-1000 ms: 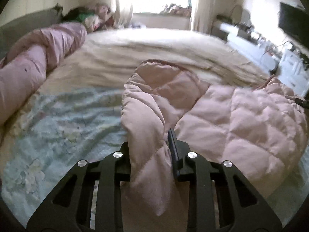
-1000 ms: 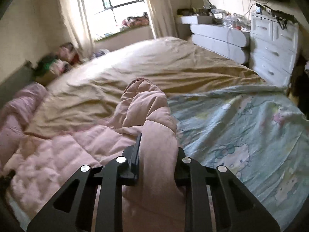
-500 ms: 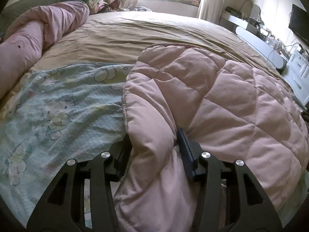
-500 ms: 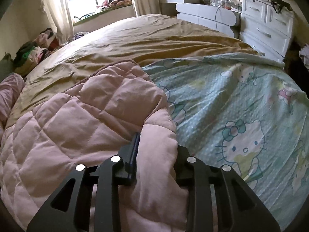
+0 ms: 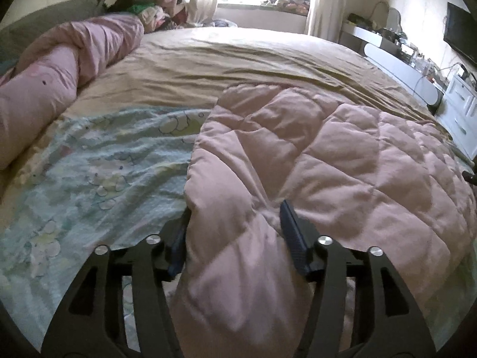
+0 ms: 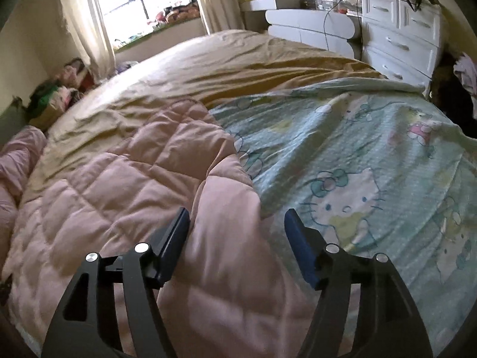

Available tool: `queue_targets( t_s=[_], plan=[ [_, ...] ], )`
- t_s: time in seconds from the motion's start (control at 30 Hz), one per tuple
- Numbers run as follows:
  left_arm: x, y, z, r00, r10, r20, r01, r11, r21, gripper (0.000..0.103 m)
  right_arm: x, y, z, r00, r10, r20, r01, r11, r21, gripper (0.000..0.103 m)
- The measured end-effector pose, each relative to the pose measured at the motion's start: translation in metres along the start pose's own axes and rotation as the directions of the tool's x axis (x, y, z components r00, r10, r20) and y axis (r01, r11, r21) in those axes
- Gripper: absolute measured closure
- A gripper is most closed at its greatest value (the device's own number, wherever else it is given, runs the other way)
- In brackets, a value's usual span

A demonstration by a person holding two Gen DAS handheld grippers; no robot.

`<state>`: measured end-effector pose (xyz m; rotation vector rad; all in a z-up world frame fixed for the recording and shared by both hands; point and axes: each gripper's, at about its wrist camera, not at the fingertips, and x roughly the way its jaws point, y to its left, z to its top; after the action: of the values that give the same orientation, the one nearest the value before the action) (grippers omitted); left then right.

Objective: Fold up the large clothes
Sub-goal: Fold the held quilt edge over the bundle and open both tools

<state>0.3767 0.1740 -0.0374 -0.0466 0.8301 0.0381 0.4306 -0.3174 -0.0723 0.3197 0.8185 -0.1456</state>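
Observation:
A pink quilted garment (image 5: 342, 155) lies spread on the bed, folded over on itself. In the left wrist view its near left edge bulges between the fingers of my left gripper (image 5: 234, 232). Those jaws are opening, and the puffy cloth still fills the gap and brushes both pads. In the right wrist view the garment (image 6: 134, 173) has its near right edge between the fingers of my right gripper (image 6: 235, 229). These jaws are opening too. The right fingertip (image 6: 298, 238) stands apart from the cloth, over the sheet.
The bed has a pale green cartoon-print sheet (image 6: 357, 155) near me and a tan cover (image 5: 238, 56) beyond. A rolled pink duvet (image 5: 59, 68) lies along its left side. White drawers (image 6: 402, 35) stand to the right, and a wall screen (image 5: 459, 35) hangs above them.
The bunched garment that both grippers held up has come down and spread flat on the bed. Both pairs of jaws have widened, the right pair more.

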Motion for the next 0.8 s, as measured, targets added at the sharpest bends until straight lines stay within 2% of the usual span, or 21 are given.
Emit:
queue_targets(
  t_s=[0.2, 0.23, 0.27, 0.3, 0.37, 0.4, 0.5, 0.6, 0.67, 0.7, 0.73, 0.8],
  plan=[
    [-0.036, -0.017, -0.005, 0.999, 0.012, 0.038, -0.014, 0.999, 0.044, 0.034, -0.060, -0.002, -0.010, 0.994, 0.054, 0.099, -0.049, 0.998, -0.049, 0.029],
    [-0.044, -0.022, -0.006, 0.999, 0.008, 0.048, -0.011, 0.998, 0.054, 0.031, -0.070, 0.003, -0.013, 0.991, 0.070, 0.117, -0.061, 0.995, -0.079, 0.027],
    [-0.049, -0.028, -0.007, 0.998, 0.008, 0.054, -0.011, 0.998, 0.063, 0.023, -0.077, 0.008, -0.016, 0.989, 0.079, 0.128, -0.065, 0.992, -0.108, 0.027],
    [-0.055, -0.036, -0.009, 0.998, 0.005, 0.060, -0.010, 0.997, 0.076, 0.021, -0.085, 0.015, -0.020, 0.987, 0.086, 0.137, -0.065, 0.987, -0.149, 0.027],
    [-0.065, -0.053, -0.013, 0.998, -0.019, 0.063, 0.013, 0.995, 0.099, 0.021, -0.099, 0.036, -0.032, 0.983, 0.120, 0.137, -0.082, 0.963, -0.256, 0.027],
    [-0.068, -0.061, -0.015, 0.998, -0.039, 0.057, 0.033, 0.994, 0.107, 0.021, -0.103, 0.045, -0.038, 0.982, 0.134, 0.136, -0.088, 0.951, -0.297, 0.023],
    [-0.066, -0.086, -0.020, 0.997, -0.078, 0.015, 0.076, 0.989, 0.130, 0.021, -0.110, 0.079, -0.059, 0.978, 0.157, 0.136, -0.090, 0.910, -0.405, 0.018],
    [-0.049, -0.108, -0.022, 0.997, -0.063, -0.038, 0.068, 0.983, 0.168, 0.021, -0.106, 0.111, -0.070, 0.978, 0.178, 0.107, -0.105, 0.869, -0.484, 0.018],
    [-0.034, -0.117, -0.021, 0.995, -0.054, -0.083, 0.068, 0.983, 0.172, 0.021, -0.100, 0.125, -0.072, 0.979, 0.181, 0.090, -0.112, 0.856, -0.504, 0.018],
    [-0.023, -0.119, -0.021, 0.992, -0.041, -0.116, 0.060, 0.984, 0.170, 0.019, -0.093, 0.134, -0.073, 0.981, 0.181, 0.069, -0.120, 0.849, -0.515, 0.018],
    [-0.013, -0.120, -0.020, 0.990, -0.014, -0.138, 0.037, 0.985, 0.169, 0.009, -0.087, 0.141, -0.073, 0.983, 0.173, 0.056, -0.119, 0.847, -0.519, 0.018],
    [0.002, -0.118, -0.019, 0.986, -0.018, -0.164, 0.043, 0.988, 0.149, 0.008, -0.078, 0.151, -0.071, 0.985, 0.166, 0.035, -0.124, 0.842, -0.524, 0.018]
  ],
)
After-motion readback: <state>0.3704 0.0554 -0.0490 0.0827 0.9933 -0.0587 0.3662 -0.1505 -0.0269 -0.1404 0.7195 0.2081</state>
